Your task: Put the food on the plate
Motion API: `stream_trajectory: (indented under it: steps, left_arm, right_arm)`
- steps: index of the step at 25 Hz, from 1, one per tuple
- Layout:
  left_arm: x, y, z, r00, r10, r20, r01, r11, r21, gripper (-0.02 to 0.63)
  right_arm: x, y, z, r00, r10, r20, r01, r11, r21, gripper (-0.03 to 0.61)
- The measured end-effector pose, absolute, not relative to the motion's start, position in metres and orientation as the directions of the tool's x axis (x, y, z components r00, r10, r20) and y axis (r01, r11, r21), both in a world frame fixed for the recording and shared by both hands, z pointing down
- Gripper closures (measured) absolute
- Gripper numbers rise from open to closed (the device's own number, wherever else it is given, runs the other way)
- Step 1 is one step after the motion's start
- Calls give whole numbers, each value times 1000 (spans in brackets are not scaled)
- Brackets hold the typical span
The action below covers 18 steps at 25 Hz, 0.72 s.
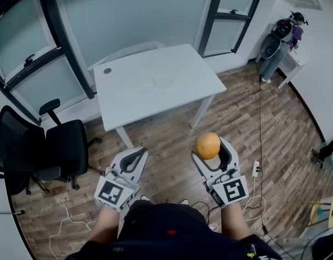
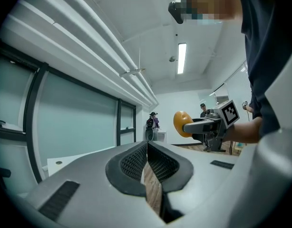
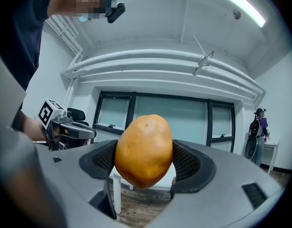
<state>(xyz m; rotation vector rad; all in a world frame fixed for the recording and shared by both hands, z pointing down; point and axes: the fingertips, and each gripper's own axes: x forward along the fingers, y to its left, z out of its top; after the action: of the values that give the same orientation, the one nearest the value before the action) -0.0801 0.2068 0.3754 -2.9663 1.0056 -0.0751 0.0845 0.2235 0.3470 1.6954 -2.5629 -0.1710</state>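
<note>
A round orange-yellow potato [image 1: 208, 145] is clamped between the jaws of my right gripper [image 1: 210, 148], held in the air above the wooden floor. In the right gripper view the potato [image 3: 144, 150] fills the gap between the two black pads. My left gripper [image 1: 135, 157] is level with it on the left, shut with nothing in it; its pads meet in the left gripper view, where the potato [image 2: 181, 123] shows off to the right. A faint round plate [image 1: 165, 80] lies on the white table [image 1: 128, 91] ahead, well beyond both grippers.
A black office chair [image 1: 42, 150] stands at the left beside the table. Cables and a power strip [image 1: 256, 169] lie on the floor at the right. A person [image 1: 283, 42] stands by a small white table at the far right. Glass partitions run behind the table.
</note>
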Motion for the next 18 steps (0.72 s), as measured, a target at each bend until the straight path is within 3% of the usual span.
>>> stream_trajectory:
  steps: [10,18]
  left_arm:
    - [-151,158,398,835,-547,62,-547,-837,-16,591]
    - [-139,127,405,852,-519,66,-519,-855,-12,591]
  right_arm:
    - [9,185,363,-335,-942,11,-933,334,132,213]
    - [13,145,369,-339,-941,24,-933,339,124,213]
